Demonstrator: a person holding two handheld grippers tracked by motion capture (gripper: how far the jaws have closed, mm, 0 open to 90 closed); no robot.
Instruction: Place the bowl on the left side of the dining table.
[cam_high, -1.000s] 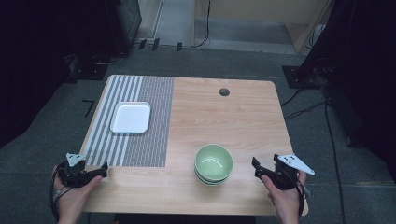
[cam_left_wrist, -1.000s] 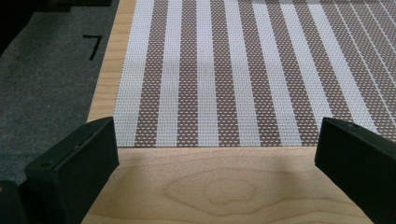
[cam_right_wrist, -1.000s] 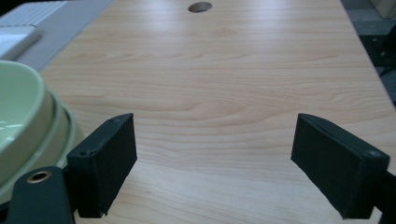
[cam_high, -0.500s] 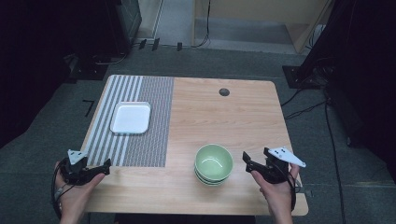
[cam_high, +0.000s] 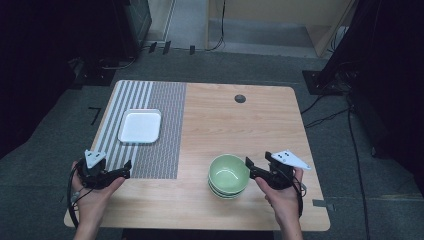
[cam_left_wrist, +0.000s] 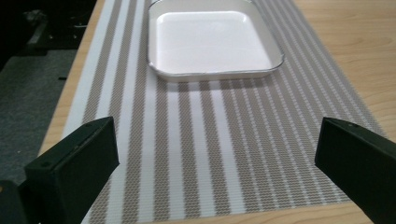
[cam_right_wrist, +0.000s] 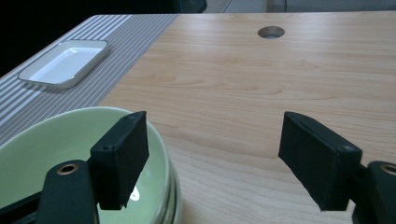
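Stack of green bowls (cam_high: 229, 175) sits on the bare wood of the surface (cam_high: 240, 130), landmark for all below. Right hand-held gripper (cam_high: 250, 167) just right of the stack; jaws have just been closing, still wide apart, one jaw over the top bowl's rim, nothing gripped. Left hand-held gripper (cam_high: 126, 169) well left of the stack, over the striped mat (cam_high: 165, 125), jaws wide, empty. White tray (cam_high: 140, 126) far left, beyond
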